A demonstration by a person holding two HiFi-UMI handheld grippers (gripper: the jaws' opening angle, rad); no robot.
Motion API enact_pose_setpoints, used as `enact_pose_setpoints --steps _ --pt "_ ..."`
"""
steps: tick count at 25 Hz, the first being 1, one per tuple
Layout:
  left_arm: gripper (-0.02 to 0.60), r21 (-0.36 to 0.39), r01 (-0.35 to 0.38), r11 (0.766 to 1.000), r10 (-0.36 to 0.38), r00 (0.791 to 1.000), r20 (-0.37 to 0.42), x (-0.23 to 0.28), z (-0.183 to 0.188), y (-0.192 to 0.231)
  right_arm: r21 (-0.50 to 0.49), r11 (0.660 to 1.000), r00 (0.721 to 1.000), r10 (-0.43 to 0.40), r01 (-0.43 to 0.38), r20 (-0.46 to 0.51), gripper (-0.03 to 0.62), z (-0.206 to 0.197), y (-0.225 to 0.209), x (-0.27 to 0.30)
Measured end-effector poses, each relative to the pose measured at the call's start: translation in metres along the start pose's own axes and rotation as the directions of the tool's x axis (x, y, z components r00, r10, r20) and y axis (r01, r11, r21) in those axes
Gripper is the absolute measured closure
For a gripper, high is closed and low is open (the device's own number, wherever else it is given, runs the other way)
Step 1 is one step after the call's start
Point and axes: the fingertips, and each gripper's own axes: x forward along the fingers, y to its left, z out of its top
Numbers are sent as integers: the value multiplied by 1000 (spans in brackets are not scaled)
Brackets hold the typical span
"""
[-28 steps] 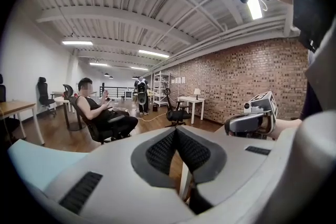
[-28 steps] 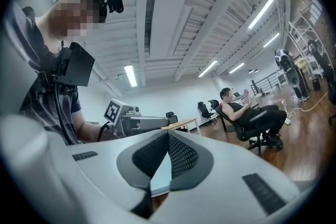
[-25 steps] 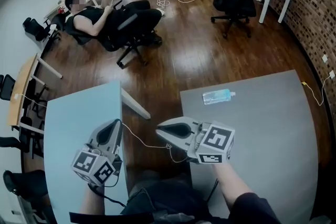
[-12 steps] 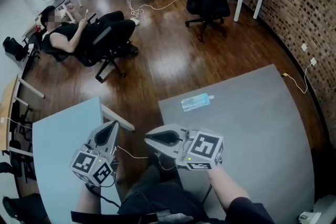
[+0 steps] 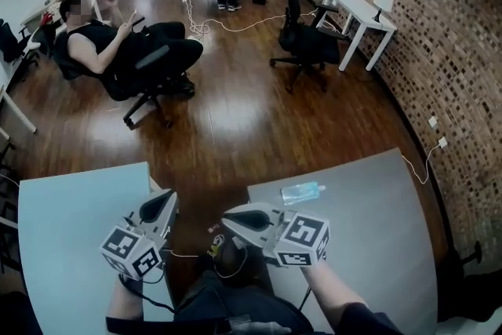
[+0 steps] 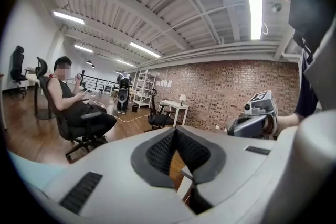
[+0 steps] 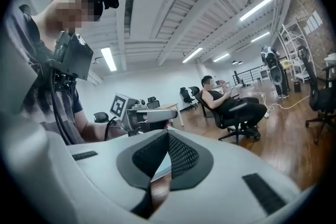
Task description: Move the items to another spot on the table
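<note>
A clear plastic bottle [image 5: 302,192] lies on its side near the far edge of the grey table [image 5: 376,247] on the right. My right gripper [image 5: 227,216] hovers over that table's left edge, just left of and nearer than the bottle, jaws shut and empty [image 7: 168,136]. My left gripper [image 5: 167,198] hangs over the right edge of the pale blue table [image 5: 63,231], also shut with nothing in it [image 6: 176,131]. The grippers point toward each other across the gap. In the left gripper view the right gripper [image 6: 254,118] shows; the left gripper [image 7: 139,113] shows in the right gripper view.
A gap of wooden floor [image 5: 227,121] separates the two tables. A person reclines in an office chair [image 5: 129,51] at the far left. Another black chair [image 5: 306,43], a white desk [image 5: 357,12] and a brick wall [image 5: 439,51] stand at the far right.
The view has swung round and both tables have slid lower in the picture. The bottle now lies closer to my right gripper. Both grippers stay shut and empty.
</note>
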Motion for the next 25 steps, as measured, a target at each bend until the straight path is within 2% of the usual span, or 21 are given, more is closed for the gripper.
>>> enact_pose_setpoints --steps 4,9,16,25 --pt "571 -32 21 999 -20 999 43 3 6 51 2 999 999 -36 36 -18 614 26 -27 47" --pt "571 -89 47 995 -40 996 81 11 15 96 -7 997 996 -83 83 -12 614 57 -49 81" --pt "571 -135 78 988 -62 991 117 28 18 127 -44 992 991 -121 119 -52 614 65 -73 98" --pt "571 -82 117 990 -111 991 79 96 34 143 -52 988 989 -148 146 -26 614 73 -137 99"
